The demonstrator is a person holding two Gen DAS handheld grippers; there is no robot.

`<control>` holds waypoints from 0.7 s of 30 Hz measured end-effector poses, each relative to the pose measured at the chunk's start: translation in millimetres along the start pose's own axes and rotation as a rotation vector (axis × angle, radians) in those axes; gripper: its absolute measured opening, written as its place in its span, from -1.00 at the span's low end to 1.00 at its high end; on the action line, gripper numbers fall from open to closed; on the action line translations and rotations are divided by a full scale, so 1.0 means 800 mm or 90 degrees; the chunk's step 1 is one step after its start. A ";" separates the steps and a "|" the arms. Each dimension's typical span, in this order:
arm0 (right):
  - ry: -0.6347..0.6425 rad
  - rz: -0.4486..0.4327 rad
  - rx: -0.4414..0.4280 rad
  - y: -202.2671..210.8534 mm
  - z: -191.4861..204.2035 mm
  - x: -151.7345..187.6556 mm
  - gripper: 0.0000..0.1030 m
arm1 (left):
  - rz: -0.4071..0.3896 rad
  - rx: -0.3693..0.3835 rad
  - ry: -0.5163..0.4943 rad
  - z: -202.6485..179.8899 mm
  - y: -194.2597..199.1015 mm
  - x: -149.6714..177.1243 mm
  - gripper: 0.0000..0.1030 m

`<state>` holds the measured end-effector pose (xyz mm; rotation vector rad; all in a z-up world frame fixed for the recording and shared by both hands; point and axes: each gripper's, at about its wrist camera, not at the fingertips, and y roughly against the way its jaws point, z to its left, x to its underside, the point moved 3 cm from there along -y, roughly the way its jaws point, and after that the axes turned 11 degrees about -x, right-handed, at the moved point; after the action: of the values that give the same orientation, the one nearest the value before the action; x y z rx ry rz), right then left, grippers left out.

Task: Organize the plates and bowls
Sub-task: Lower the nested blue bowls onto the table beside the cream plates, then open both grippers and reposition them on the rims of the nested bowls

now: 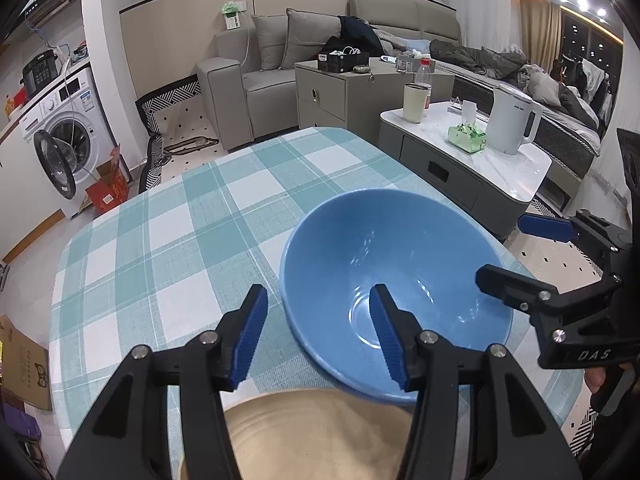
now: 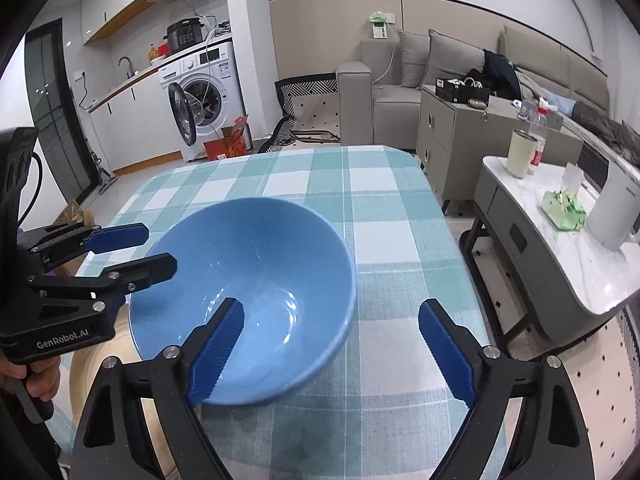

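The blue bowl (image 1: 396, 280) sits partly on a beige plate (image 1: 320, 436). Left gripper (image 1: 320, 336) straddles its rim, pads apart; right gripper (image 2: 332, 356) is wide, also astride the rim.

A blue bowl (image 1: 396, 280) is seen upright and empty, its glossy inside facing up. It is set partly on a beige plate (image 1: 320, 436), overlapping the plate's far edge. Both are placed on a table at its near side.
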<state>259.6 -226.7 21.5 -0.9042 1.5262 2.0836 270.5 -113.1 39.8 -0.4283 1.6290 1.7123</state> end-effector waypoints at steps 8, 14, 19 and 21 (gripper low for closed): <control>-0.041 -0.016 -0.051 0.012 -0.014 0.016 0.98 | 0.016 0.003 0.029 0.013 -0.003 0.016 0.34; -0.067 -0.031 -0.069 0.012 -0.019 0.018 0.99 | 0.002 0.008 0.066 0.025 0.004 0.018 0.76; -0.066 -0.032 -0.079 0.011 -0.018 0.016 0.99 | 0.003 0.020 0.087 0.026 0.002 0.018 0.96; -0.069 -0.029 -0.082 0.008 -0.021 0.016 0.99 | 0.001 0.024 0.085 0.023 0.001 0.018 0.96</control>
<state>250.6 -245.1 13.7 -0.8472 1.3179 2.1808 264.8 -91.8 33.2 -0.5328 1.7543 1.6827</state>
